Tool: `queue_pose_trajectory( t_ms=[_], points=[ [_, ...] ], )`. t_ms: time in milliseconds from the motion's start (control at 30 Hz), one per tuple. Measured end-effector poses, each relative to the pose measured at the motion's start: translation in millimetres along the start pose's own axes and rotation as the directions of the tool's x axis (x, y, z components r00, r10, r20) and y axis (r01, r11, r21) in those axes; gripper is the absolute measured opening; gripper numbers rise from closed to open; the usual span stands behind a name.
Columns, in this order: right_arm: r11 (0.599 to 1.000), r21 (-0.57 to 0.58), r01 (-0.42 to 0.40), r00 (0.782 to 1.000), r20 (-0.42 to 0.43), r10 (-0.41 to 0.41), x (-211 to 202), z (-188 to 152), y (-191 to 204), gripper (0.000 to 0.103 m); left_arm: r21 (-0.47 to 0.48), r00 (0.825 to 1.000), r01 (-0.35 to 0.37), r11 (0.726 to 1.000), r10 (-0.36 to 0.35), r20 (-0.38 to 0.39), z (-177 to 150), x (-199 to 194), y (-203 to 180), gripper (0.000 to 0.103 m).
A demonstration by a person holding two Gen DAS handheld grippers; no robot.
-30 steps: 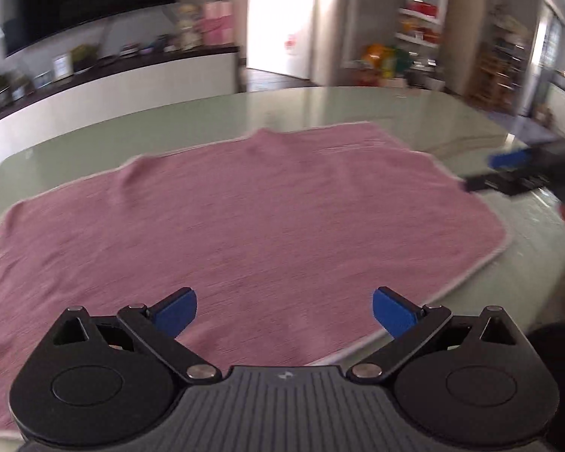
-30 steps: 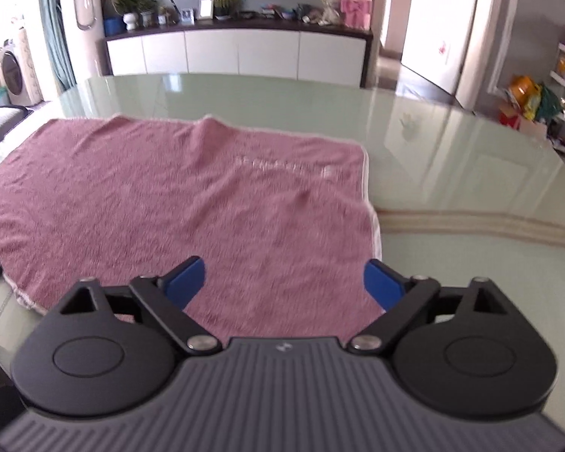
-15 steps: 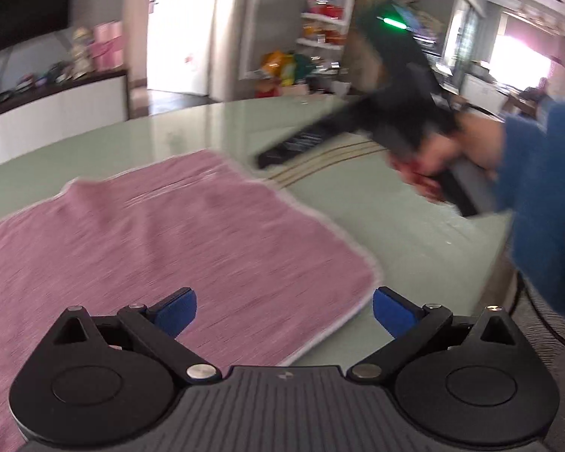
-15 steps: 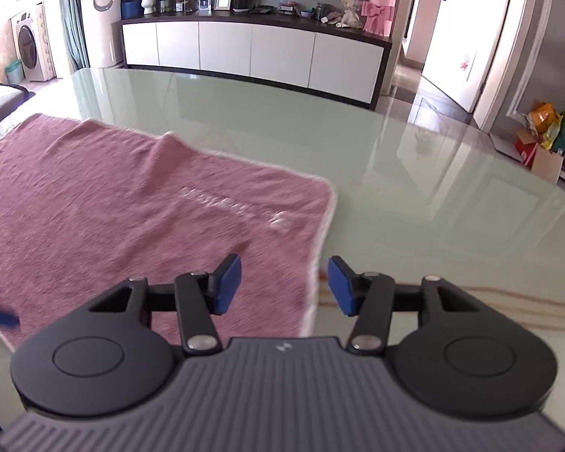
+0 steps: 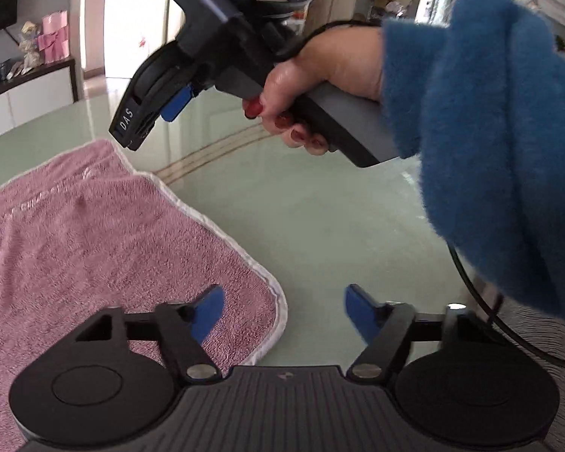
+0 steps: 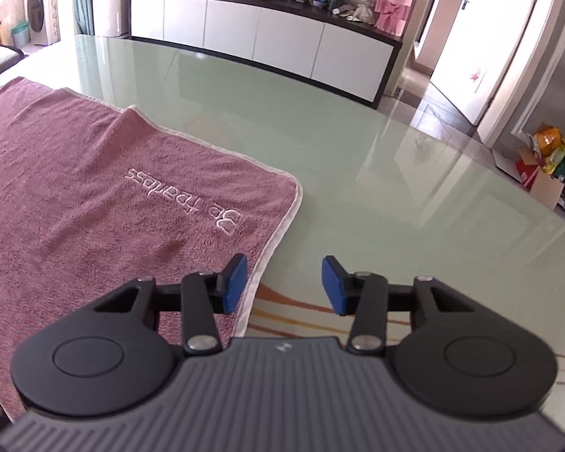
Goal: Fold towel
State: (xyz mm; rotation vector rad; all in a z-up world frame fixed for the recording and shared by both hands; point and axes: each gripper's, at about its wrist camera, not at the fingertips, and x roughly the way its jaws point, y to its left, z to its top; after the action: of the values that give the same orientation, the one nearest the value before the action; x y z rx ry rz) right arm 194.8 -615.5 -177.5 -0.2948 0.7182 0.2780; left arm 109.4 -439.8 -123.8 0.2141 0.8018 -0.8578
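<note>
A pink towel (image 5: 94, 245) with a white hem lies flat on the green glass table (image 5: 320, 207). My left gripper (image 5: 282, 309) hovers at its near right corner. The jaws are closing, one pad over the cloth and one over bare glass, neither pressing. In the right wrist view the towel (image 6: 75, 188) shows embroidered lettering. My right gripper (image 6: 284, 284) straddles the towel's right hem farther along, its jaws also closing without pinching cloth. The left wrist view shows that right gripper (image 5: 150, 113) above the far corner, held by a hand (image 5: 312, 86) in a blue sleeve.
Bare glass table (image 6: 395, 188) stretches to the right of the towel. A white sideboard (image 6: 263, 41) with a pink gift box (image 6: 391, 11) stands behind, and a doorway (image 6: 482, 56) to its right. A black cable (image 5: 482, 316) hangs from the sleeve.
Both grippers swung right, from over the towel's middle to its right edge. Both jaws narrowed. The hand with the right gripper now fills the top of the left wrist view.
</note>
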Motion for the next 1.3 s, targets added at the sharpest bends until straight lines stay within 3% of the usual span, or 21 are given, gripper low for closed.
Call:
queue_pose_trajectory(
  t_ms=[400, 667, 800, 900, 1167, 1300],
  points=[
    [0.997, 0.049, -0.054, 0.996, 0.068, 0.050, 6, -9, -21, 0.042, 0.044, 0.995, -0.098, 0.994, 0.099, -0.022, -12, 5, -13, 0.047],
    [0.996, 0.057, -0.075, 0.995, 0.077, 0.070, 18, -1, -28, 0.042, 0.061, 0.985, -0.168, 0.984, 0.170, -0.018, -21, -8, -9, 0.009],
    [0.995, 0.066, -0.076, 0.994, 0.082, 0.071, 28, 9, -31, 0.042, 0.019, 0.990, -0.136, 0.991, 0.137, -0.043, -22, -11, -2, 0.006],
    [0.993, 0.091, -0.071, 0.994, 0.089, 0.063, 38, 14, -36, 0.042, -0.016, 0.993, -0.109, 0.994, 0.108, -0.051, -32, -52, -23, 0.006],
    [0.988, 0.143, -0.056, 0.994, 0.098, 0.042, 76, 32, -49, 0.046, -0.038, 0.996, -0.076, 0.996, 0.074, -0.047, -46, -68, -37, 0.006],
    [0.988, 0.129, -0.079, 0.994, 0.087, 0.068, 92, 32, -49, 0.047, -0.035, 0.997, -0.068, 0.997, 0.066, -0.041, -49, -75, -45, 0.006]
  ],
)
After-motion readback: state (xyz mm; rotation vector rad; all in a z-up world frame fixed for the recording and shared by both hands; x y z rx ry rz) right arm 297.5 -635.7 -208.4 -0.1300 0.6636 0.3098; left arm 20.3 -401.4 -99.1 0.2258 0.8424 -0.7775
